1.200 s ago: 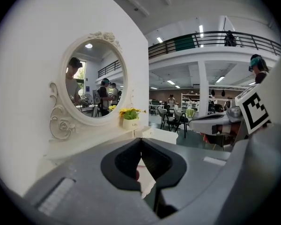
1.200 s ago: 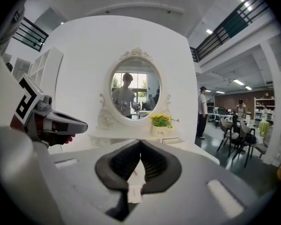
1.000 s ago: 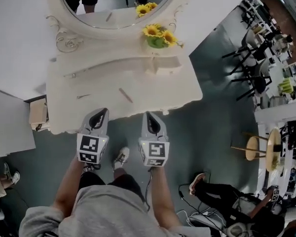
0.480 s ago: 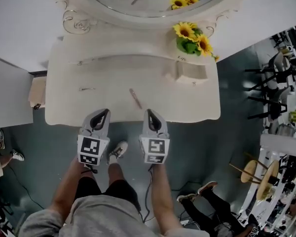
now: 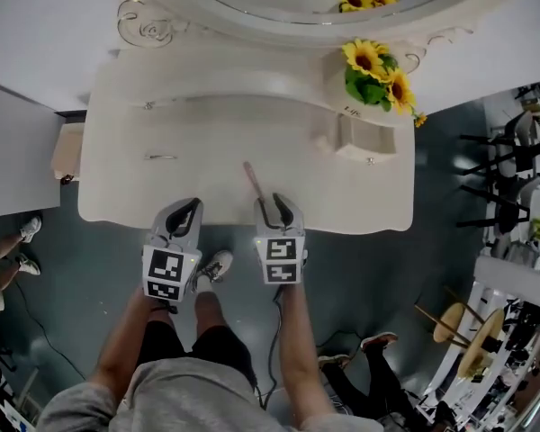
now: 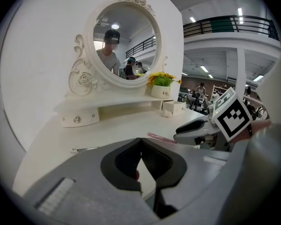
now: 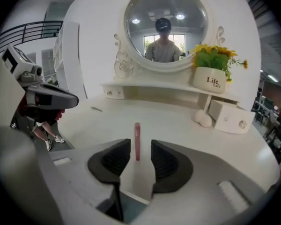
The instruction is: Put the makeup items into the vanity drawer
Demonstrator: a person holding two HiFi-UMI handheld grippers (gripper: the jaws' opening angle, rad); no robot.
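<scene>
Opening right gripper (image 5: 273,203) around pink stick (image 5: 251,177)

Left tongs (image 5: 182,216) and right tongs (image 5: 274,203): light grey moulded shells, broad at the rear and tapering toward the tips, with black lining round the mouth. Pads (image 7: 163,159) are black and ribbed. Each pair carries a white marker cube (image 5: 282,261) at the rear, with black square codes on its faces. A thin black cable (image 5: 272,327) trails back from the right tongs. The person wears a grey top (image 5: 198,394) with sleeves ending above the elbows, dark shorts (image 5: 202,342) and a pale sneaker (image 5: 219,265).
</scene>
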